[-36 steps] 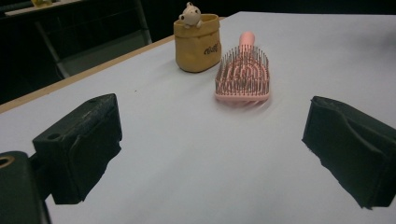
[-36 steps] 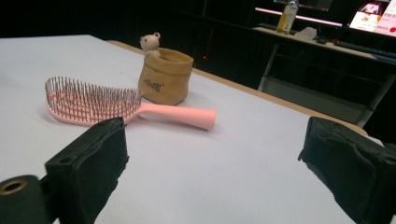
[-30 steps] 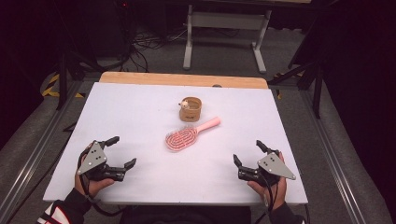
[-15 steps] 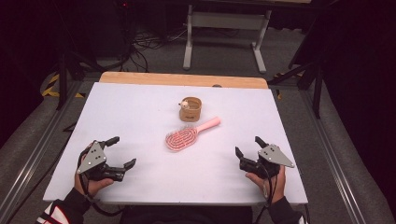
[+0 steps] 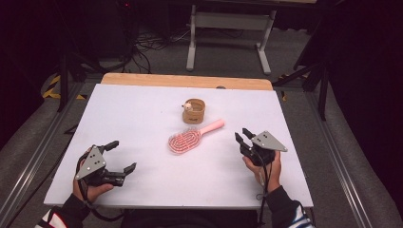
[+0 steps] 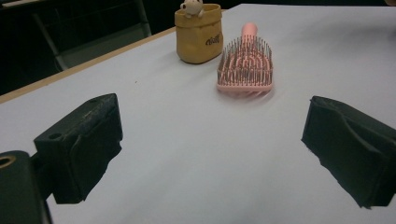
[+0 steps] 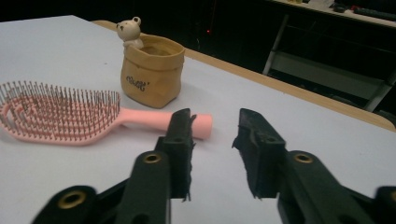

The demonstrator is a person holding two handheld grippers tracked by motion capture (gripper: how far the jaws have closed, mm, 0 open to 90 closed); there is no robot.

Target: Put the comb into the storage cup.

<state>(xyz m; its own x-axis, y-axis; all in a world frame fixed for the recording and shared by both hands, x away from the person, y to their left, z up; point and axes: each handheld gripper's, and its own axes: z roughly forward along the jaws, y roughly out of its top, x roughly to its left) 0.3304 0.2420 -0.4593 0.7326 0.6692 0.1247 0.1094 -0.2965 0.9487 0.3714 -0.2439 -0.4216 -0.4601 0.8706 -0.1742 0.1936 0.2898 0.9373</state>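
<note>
A pink hairbrush (image 5: 187, 139) is laid bristles up near the middle of the white table (image 5: 142, 118), its handle angled toward the far right. Just beyond it, apart from it, a small tan pouch (image 5: 194, 111) is stood upright, with a small bear figure (image 7: 129, 30) perched on its rim.

The right gripper (image 5: 243, 141) is held just right of the brush handle's tip, near it but not touching. Its jaws have just been closing; a narrow gap is kept between them and nothing is caught there.

The left gripper (image 5: 119, 156) is rested near the table's near left corner, well apart from the brush, jaws spread wide and bare.
</note>
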